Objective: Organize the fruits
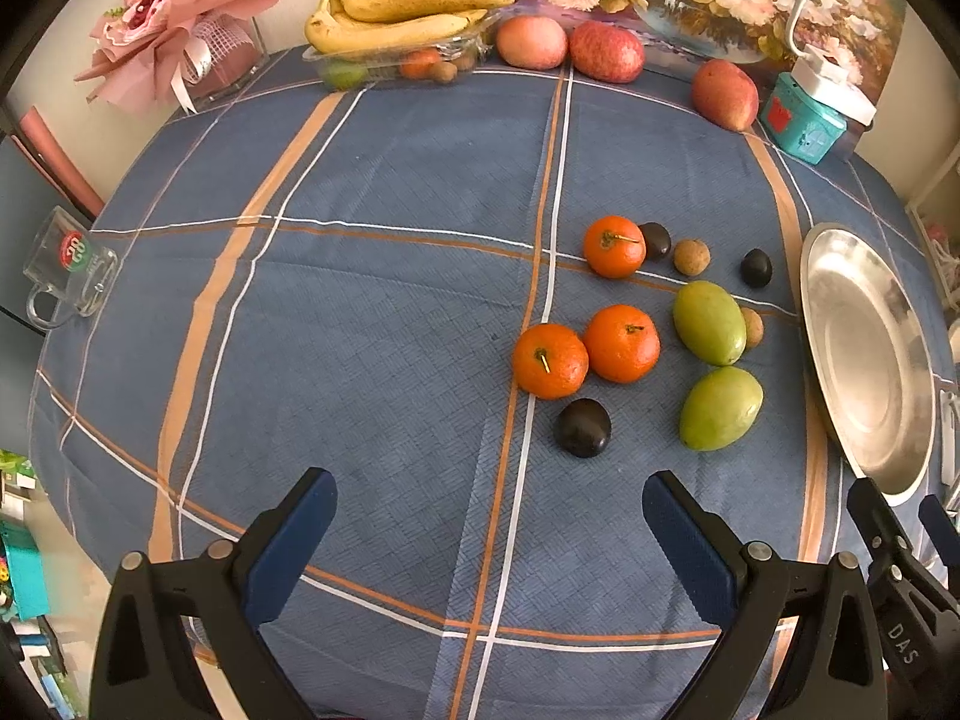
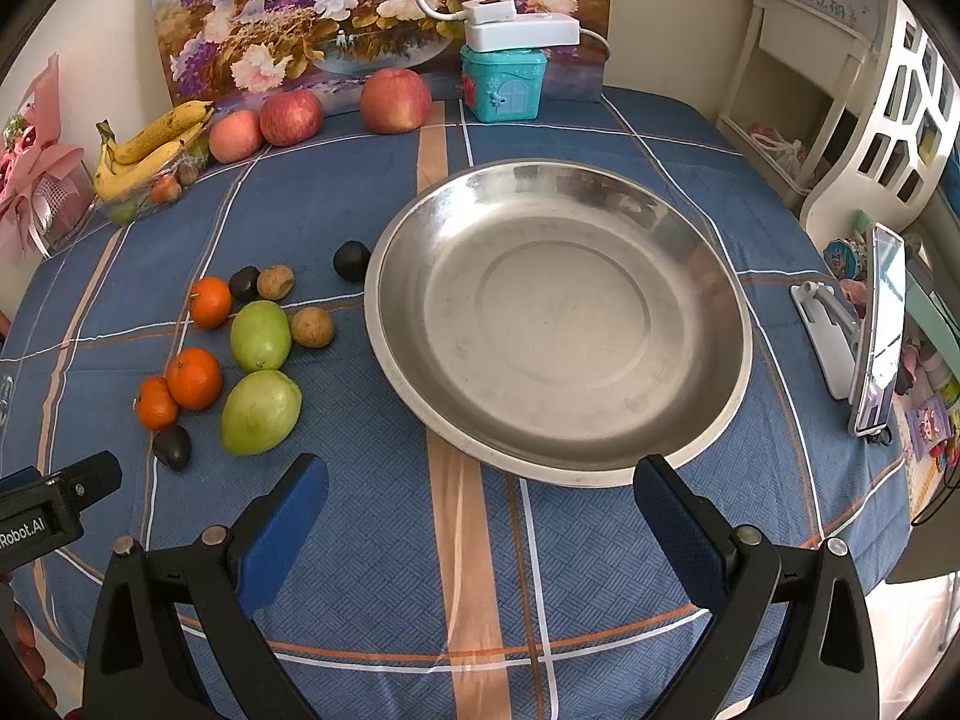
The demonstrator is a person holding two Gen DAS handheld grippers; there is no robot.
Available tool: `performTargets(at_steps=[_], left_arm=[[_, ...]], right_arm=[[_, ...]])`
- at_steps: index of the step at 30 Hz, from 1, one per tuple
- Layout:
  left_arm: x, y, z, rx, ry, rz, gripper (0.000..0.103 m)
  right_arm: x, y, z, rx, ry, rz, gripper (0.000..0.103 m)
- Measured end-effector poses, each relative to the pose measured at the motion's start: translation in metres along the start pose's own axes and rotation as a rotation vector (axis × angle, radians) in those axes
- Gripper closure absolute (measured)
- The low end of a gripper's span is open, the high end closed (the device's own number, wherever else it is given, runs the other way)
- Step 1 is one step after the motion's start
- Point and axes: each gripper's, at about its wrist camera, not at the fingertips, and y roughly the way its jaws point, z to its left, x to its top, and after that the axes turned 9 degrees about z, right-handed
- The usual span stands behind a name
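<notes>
Left wrist view shows the loose fruits on the blue checked cloth of the bench: three orange tangerines with short stems, two smooth green mangoes, three dark round fruits and two small brown ones. They lie ahead of the left hand-held gripper, a little to its right, and touch neither finger. Its blue-padded fingers stand wide apart and hold nothing. "DAS" is printed on the other tool at the right edge.

In the right wrist view the same fruits lie ahead and to the left of the right hand-held gripper, which is also wide open and empty. Directly ahead of it sits the steel plate, with no fruit in it. At the left edge a black part reads "Robot.AI".
</notes>
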Motion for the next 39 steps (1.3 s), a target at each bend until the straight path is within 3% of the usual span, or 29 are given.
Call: performTargets(at_steps=[18, 25, 29, 34, 39], left_arm=[[0.001, 0.001, 0.002, -0.036, -0.025, 0.002, 0.0], [0.004, -0.006, 0.012, -0.08, -0.065, -0.063, 0.0], [0.009, -0.018, 0.02, -0.095, -0.082, -0.148, 0.0], [0.016, -0.019, 0.03, -0.129, -0.098, -0.19, 0.0], [0.025, -0.009, 0.039, -0.168, -0.128, -0.159, 0.0]], right_arm=[[-0.001, 0.002, 0.001, -0.003, -0.002, 0.008, 0.002], [0.0, 0.002, 0.002, 0.001, -0.006, 0.008, 0.002], [0.002, -0.002, 0.01, 0.031, -0.029, -0.01, 0.002], [0.004, -0.008, 0.028, 0.087, -0.078, -0.039, 0.002], [0.01, -0.007, 0.048, 0.161, -0.117, -0.039, 0.002]])
